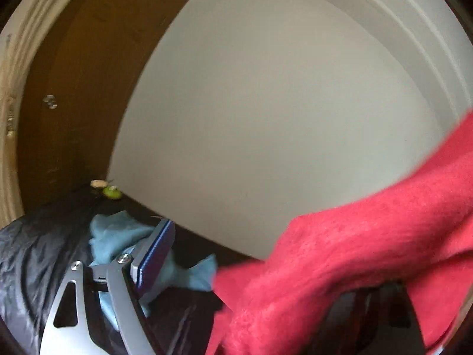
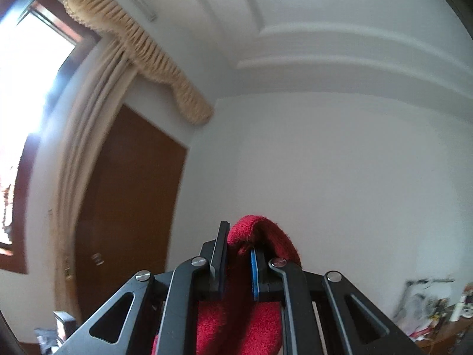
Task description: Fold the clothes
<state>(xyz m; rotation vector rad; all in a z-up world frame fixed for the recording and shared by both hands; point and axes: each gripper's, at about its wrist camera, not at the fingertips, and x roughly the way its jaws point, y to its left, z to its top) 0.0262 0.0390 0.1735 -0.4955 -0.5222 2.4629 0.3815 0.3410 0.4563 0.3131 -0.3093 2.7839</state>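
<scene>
A fuzzy red garment (image 1: 340, 260) hangs across the lower right of the left wrist view and drapes over the right-hand finger of my left gripper (image 1: 266, 266), hiding it. The other finger (image 1: 153, 254), with its blue pad, stands far from the cloth and bare, so the jaws are wide open. In the right wrist view my right gripper (image 2: 239, 245) points slightly upward and is shut on a fold of the same red garment (image 2: 236, 319), which bulges over the fingertips and hangs down between the arms. A light blue cloth (image 1: 118, 233) lies crumpled on the black surface below.
A shiny black cover (image 1: 32, 254) spreads at lower left, with a small green object (image 1: 111, 192) at its far edge. A brown door (image 2: 130, 207), cream curtains (image 2: 88, 124) and a bright window (image 2: 26, 82) stand left; a cluttered desk (image 2: 428, 310) sits lower right.
</scene>
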